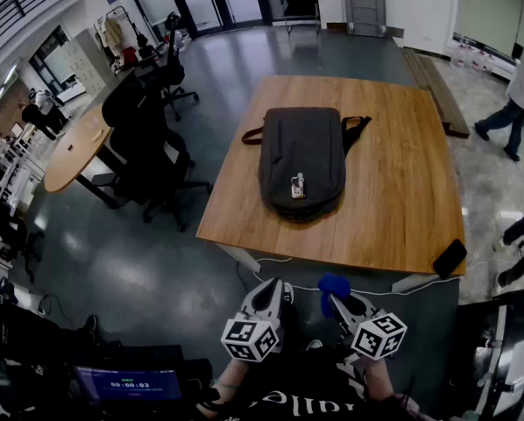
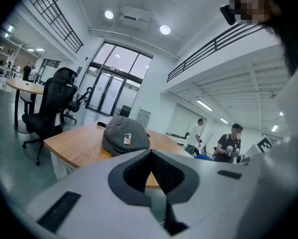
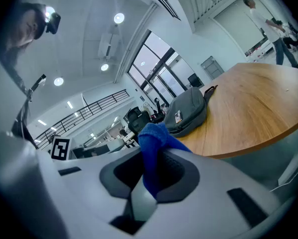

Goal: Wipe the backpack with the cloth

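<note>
Head view: your right tongs (image 1: pixel 339 304) are clamped on the blue cloth (image 1: pixel 333 284), left tongs (image 1: pixel 272 296) pinched together, empty. Backpack (image 1: pixel 302 162) lies flat on the tabletop (image 1: pixel 393 196), well ahead of both.

**Wooden tabletop carrying a backpack**

A square, light-wood tabletop (image 1: pixel 402 174) stands ahead of both pairs of jaws, well apart from them. A dark grey backpack (image 1: pixel 302 160) lies flat on it, straight ahead of the jaws, with its straps at the far end. A small dark flat object (image 1: pixel 449 258) rests at the near corner, to the right of the right jaws.
</note>
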{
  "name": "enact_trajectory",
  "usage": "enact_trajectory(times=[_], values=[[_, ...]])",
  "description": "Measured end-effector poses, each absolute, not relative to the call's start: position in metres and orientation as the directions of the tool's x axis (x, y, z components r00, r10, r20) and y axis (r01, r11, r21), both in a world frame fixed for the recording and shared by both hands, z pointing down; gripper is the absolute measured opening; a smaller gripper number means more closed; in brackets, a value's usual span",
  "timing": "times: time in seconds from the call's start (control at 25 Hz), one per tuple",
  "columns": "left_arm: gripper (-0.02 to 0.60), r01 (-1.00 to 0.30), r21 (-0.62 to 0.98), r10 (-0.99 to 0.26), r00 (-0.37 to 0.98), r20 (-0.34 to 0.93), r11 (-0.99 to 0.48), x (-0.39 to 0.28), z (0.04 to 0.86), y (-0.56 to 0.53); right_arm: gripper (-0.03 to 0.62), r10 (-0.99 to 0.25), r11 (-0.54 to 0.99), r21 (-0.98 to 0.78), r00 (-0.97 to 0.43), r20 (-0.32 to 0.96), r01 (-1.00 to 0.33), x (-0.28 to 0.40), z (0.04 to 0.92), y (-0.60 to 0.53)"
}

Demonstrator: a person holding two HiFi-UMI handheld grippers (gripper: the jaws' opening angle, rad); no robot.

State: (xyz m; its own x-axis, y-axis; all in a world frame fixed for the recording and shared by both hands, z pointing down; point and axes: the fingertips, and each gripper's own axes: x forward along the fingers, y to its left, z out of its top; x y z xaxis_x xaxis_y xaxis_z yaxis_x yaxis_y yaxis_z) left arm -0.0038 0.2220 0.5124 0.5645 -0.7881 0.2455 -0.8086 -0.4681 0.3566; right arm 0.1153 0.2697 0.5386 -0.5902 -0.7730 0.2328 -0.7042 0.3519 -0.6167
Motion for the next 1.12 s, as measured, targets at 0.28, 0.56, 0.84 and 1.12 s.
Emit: enact_trajectory(times=[0.28,0.56,0.84,1.12], values=[[-0.002,-0.805,0.336,-0.790,0.572,0.220,-0.489,-0.023,0.507,0.138,0.055,-0.783,0.339,-0.597,-0.570,0.248,-0.727,0.104,0.535,0.198],[-0.002,-0.816,0.358,-0.814,0.544,0.205,-0.454,-0.075,0.501,0.044,0.055,-0.764,0.347,-0.582,-0.581,0.279,-0.736,0.056,0.537,0.106],[-0.002,-0.805,0.362,-0.805,0.559,0.200,-0.469,-0.110,0.508,-0.028,0.054,-0.693,0.435,-0.529,-0.646,0.321,-0.729,-0.019,0.547,0.020],[-0.002,-0.786,0.387,-0.782,0.585,0.215,-0.482,-0.118,0.516,-0.057,0.054,-0.597,0.528,-0.456,-0.695,0.401,-0.716,-0.082,0.570,-0.037]])
